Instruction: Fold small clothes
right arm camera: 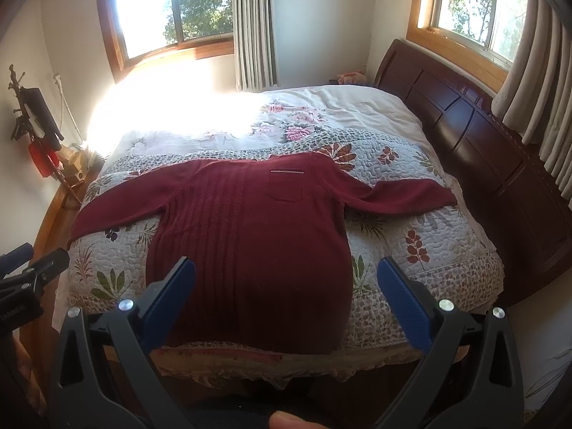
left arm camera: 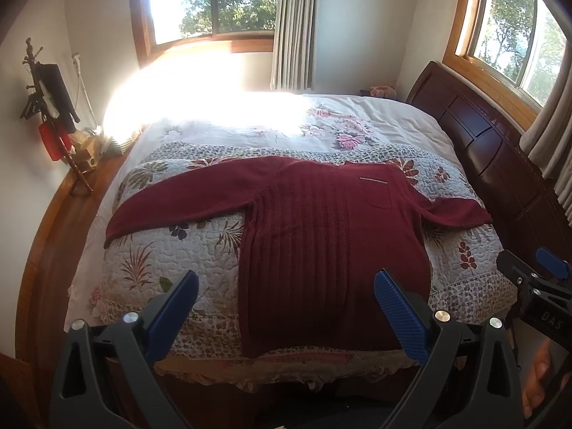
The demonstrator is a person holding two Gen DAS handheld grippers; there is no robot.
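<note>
A dark red sweater (left arm camera: 321,243) is laid flat, front up, on the quilted floral bedspread (left arm camera: 161,257) of a bed, with both sleeves spread out sideways and its hem at the near edge. A chest pocket (right arm camera: 285,187) is seen on it. The left tongs (left arm camera: 286,307) are held wide open above the near edge of the bed, with nothing gripped. The right tongs (right arm camera: 286,293) are likewise spread wide and empty, clear of the sweater. A dark wooden headboard (right arm camera: 482,136) is seen to the right.
</note>
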